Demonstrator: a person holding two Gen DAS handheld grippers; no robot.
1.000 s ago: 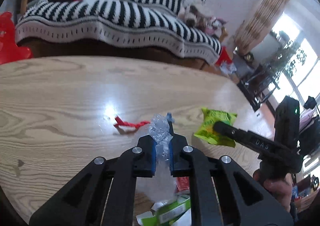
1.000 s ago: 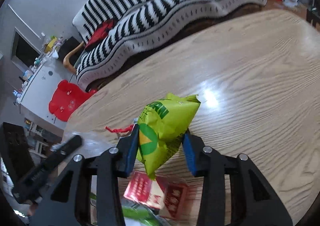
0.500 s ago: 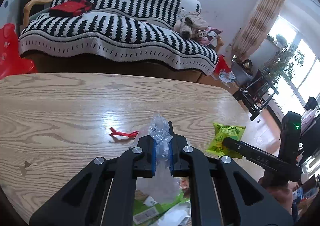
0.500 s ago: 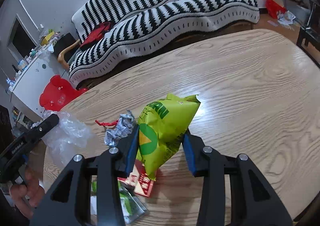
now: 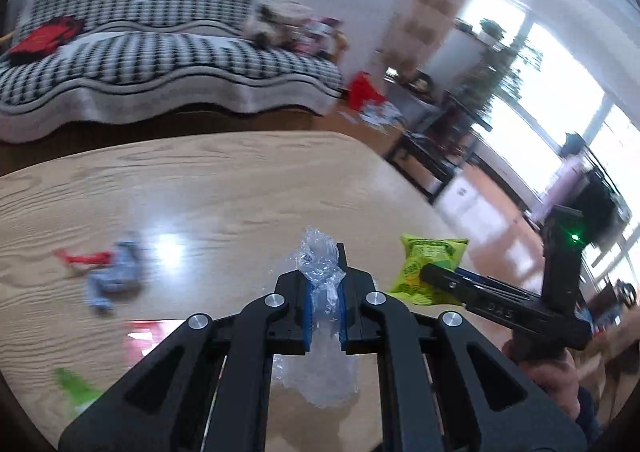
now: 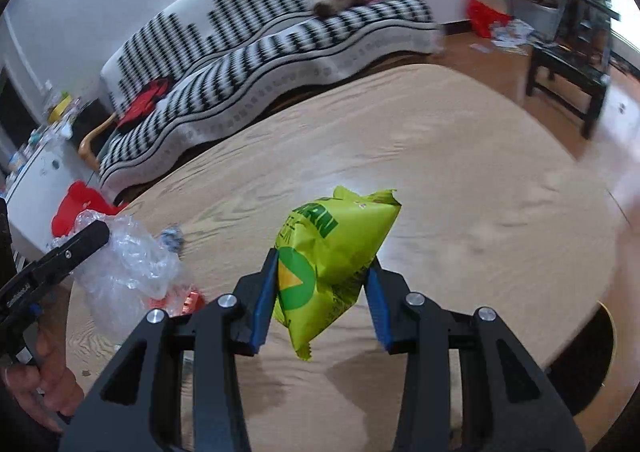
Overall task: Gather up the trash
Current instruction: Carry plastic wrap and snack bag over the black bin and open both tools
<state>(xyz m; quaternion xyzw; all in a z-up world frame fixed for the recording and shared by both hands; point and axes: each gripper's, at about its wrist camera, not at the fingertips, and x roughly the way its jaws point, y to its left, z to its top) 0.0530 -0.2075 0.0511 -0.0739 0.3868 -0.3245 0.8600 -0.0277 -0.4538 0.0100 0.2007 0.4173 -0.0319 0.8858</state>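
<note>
My left gripper (image 5: 322, 304) is shut on a crumpled clear plastic bag (image 5: 320, 272), which hangs down between and below its blue pads above the wooden table (image 5: 240, 179). My right gripper (image 6: 322, 294) is shut on a yellow-green snack bag (image 6: 332, 252), lifted off the table. In the left wrist view that snack bag (image 5: 428, 264) shows at the right in the other gripper (image 5: 436, 276). In the right wrist view the plastic bag (image 6: 124, 264) hangs at the left from the other gripper (image 6: 96, 232). Both views are blurred.
On the table lie a crumpled grey-blue wrapper (image 5: 116, 272), a red scrap (image 5: 86, 258), a red packet (image 5: 148, 336) and a green wrapper (image 5: 76, 388). A striped sofa (image 5: 160, 51) stands behind the table. A black side table (image 6: 568, 71) and floor litter are at the right.
Both grippers have swung to the right over the table and risen slightly, each keeping its bag. The red scrap and crumpled wrapper have slid to the left in the views.
</note>
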